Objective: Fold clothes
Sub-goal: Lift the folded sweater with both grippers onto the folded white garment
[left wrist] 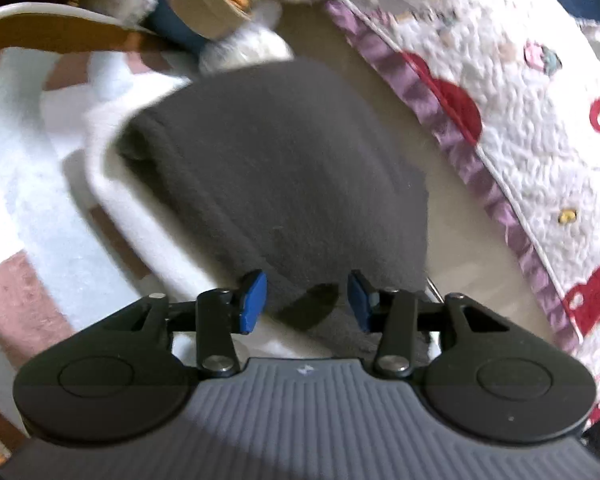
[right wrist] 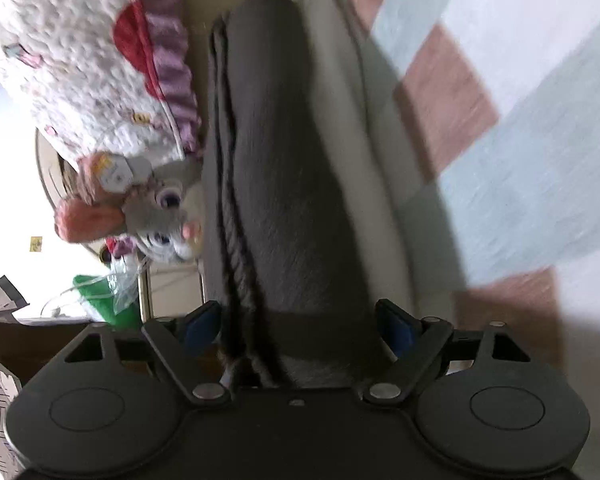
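**Folded dark cloth lies free, both grippers spread**

The cloth [left wrist: 276, 176] is dark grey, soft and slightly fuzzy, folded into a thick rectangle. It lies on a pale cushion [left wrist: 100, 176], with a beige floor [left wrist: 452, 200] beside it. In the right wrist view its side shows several stacked layers [right wrist: 228, 200], like dark ridges running along the edge.

The left gripper [left wrist: 307, 300] is half spread at the near edge of the cloth; its blue pads [left wrist: 254, 300] do not press on anything. The right gripper [right wrist: 300, 328] is spread wide, and the end of the cloth lies between the jaws without being pinched.

What can go wrong, in my judgement: the layers are loose, so a pad that catches only the top 1 may pull the fold open. The fabric is thick and springy, so it may also unfold by itself. A pinch of only 2 layers would drag the stack off the cushion.

Around it are a quilted white blanket [left wrist: 520, 120] with a purple ruffle, a grey plush toy [right wrist: 156, 208], and a checked pink and pale rug [left wrist: 24, 184]. Both views are blurred.
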The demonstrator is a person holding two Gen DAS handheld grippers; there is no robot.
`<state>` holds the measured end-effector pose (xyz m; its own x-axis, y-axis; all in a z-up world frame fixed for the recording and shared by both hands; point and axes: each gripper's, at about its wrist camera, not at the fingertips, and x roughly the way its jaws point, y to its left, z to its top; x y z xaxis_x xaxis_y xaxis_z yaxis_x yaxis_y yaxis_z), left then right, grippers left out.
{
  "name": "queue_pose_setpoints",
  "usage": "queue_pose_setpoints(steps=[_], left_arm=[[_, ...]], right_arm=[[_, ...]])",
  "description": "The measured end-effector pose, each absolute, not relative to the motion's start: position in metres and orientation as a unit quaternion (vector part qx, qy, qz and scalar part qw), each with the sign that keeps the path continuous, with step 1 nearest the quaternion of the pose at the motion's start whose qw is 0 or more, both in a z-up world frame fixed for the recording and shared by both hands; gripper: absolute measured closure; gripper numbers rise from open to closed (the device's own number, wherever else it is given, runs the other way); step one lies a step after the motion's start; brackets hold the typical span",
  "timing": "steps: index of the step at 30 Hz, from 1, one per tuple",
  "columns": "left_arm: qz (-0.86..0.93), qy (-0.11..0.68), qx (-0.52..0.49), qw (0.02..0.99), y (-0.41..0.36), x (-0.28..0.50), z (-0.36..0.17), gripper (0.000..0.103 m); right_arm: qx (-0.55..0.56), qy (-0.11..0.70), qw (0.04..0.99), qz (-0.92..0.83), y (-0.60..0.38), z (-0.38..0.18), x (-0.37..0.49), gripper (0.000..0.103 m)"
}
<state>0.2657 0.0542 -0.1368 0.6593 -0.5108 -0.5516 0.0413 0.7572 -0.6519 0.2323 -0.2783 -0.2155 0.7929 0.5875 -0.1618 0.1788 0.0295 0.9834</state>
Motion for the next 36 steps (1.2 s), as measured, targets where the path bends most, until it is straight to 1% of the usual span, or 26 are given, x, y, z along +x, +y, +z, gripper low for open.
queue_pose_setpoints(steps=[1, 2, 3, 4, 5, 6, 7, 8, 9, 10, 13, 15, 17, 20, 21, 22, 23, 25, 26, 27, 28, 29, 32, 33, 36], left_arm=[[-0.160, 0.381, -0.306, 0.857, 0.057, 0.264, -0.138, 0.057], [-0.165, 0.387, -0.302, 0.855, 0.059, 0.264, -0.139, 0.057], [-0.176, 0.390, -0.305, 0.851, 0.059, 0.266, -0.140, 0.057], [-0.183, 0.393, -0.313, 0.845, 0.059, 0.267, -0.142, 0.057], [-0.187, 0.393, -0.332, 0.837, 0.058, 0.268, -0.145, 0.057], [-0.190, 0.394, -0.350, 0.828, 0.058, 0.268, -0.147, 0.057], [-0.193, 0.394, -0.369, 0.820, 0.057, 0.269, -0.150, 0.055], [-0.194, 0.391, -0.394, 0.809, 0.058, 0.270, -0.153, 0.047], [-0.191, 0.383, -0.433, 0.793, 0.060, 0.270, -0.159, 0.041], [-0.186, 0.372, -0.476, 0.775, 0.063, 0.270, -0.165, 0.032], [-0.144, 0.317, -0.616, 0.707, 0.077, 0.269, -0.187, 0.028], [-0.120, 0.270, -0.668, 0.683, 0.086, 0.266, -0.195, 0.027], [-0.119, 0.251, -0.662, 0.696, 0.089, 0.270, -0.192, 0.024], [-0.118, 0.299, -0.609, 0.725, 0.077, 0.289, -0.186, 0.023], [-0.118, 0.312, -0.600, 0.727, 0.073, 0.295, -0.186, 0.020], [-0.118, 0.321, -0.595, 0.727, 0.068, 0.301, -0.187, 0.015], [-0.113, 0.324, -0.594, 0.727, 0.065, 0.305, -0.188, 0.012], [-0.099, 0.315, -0.599, 0.730, 0.065, 0.315, -0.184, 0.012], [-0.095, 0.307, -0.597, 0.735, 0.066, 0.319, -0.179, 0.015], [-0.097, 0.297, -0.580, 0.752, 0.069, 0.324, -0.171, 0.024], [-0.103, 0.291, -0.547, 0.778, 0.070, 0.327, -0.160, 0.067], [-0.108, 0.287, -0.502, 0.808, 0.069, 0.330, -0.148, 0.086], [-0.123, 0.274, -0.300, 0.906, 0.046, 0.330, -0.103, 0.090], [-0.123, 0.268, -0.276, 0.915, 0.043, 0.329, -0.093, 0.091], [-0.115, 0.241, -0.308, 0.913, 0.057, 0.322, -0.067, 0.092]], right_arm=[[0.661, 0.271, 0.678, 0.173, -0.276, -0.205, 0.231, 0.025], [0.637, 0.261, 0.700, 0.189, -0.273, -0.193, 0.230, 0.043], [0.600, 0.259, 0.730, 0.200, -0.269, -0.179, 0.230, 0.047], [0.567, 0.260, 0.756, 0.199, -0.266, -0.168, 0.230, 0.048], [0.536, 0.266, 0.778, 0.193, -0.263, -0.158, 0.232, 0.053], [0.512, 0.273, 0.793, 0.187, -0.260, -0.150, 0.235, 0.055], [0.515, 0.281, 0.789, 0.182, -0.260, -0.146, 0.240, 0.057], [0.532, 0.281, 0.777, 0.183, -0.263, -0.143, 0.245, 0.058], [0.552, 0.277, 0.763, 0.189, -0.266, -0.140, 0.248, 0.058], [0.570, 0.274, 0.750, 0.194, -0.269, -0.137, 0.251, 0.059], [0.608, 0.266, 0.719, 0.207, -0.276, -0.126, 0.259, 0.059], [0.630, 0.268, 0.699, 0.207, -0.281, -0.126, 0.259, 0.059], [0.652, 0.275, 0.675, 0.208, -0.282, -0.133, 0.255, 0.059], [0.706, 0.273, 0.618, 0.212, -0.281, -0.151, 0.250, 0.059], [0.722, 0.269, 0.601, 0.213, -0.279, -0.156, 0.249, 0.059], [0.732, 0.266, 0.590, 0.214, -0.279, -0.159, 0.248, 0.059], [0.732, 0.265, 0.590, 0.214, -0.279, -0.159, 0.247, 0.059], [0.731, 0.266, 0.590, 0.216, -0.279, -0.159, 0.247, 0.059], [0.724, 0.271, 0.595, 0.221, -0.279, -0.157, 0.248, 0.059], [0.713, 0.276, 0.603, 0.227, -0.280, -0.155, 0.250, 0.059], [0.700, 0.283, 0.613, 0.233, -0.280, -0.154, 0.251, 0.059], [0.689, 0.291, 0.620, 0.239, -0.281, -0.154, 0.253, 0.059], [0.670, 0.302, 0.628, 0.254, -0.283, -0.160, 0.254, 0.059], [0.675, 0.299, 0.623, 0.259, -0.283, -0.164, 0.253, 0.059], [0.705, 0.273, 0.587, 0.289, -0.279, -0.179, 0.250, 0.059]])
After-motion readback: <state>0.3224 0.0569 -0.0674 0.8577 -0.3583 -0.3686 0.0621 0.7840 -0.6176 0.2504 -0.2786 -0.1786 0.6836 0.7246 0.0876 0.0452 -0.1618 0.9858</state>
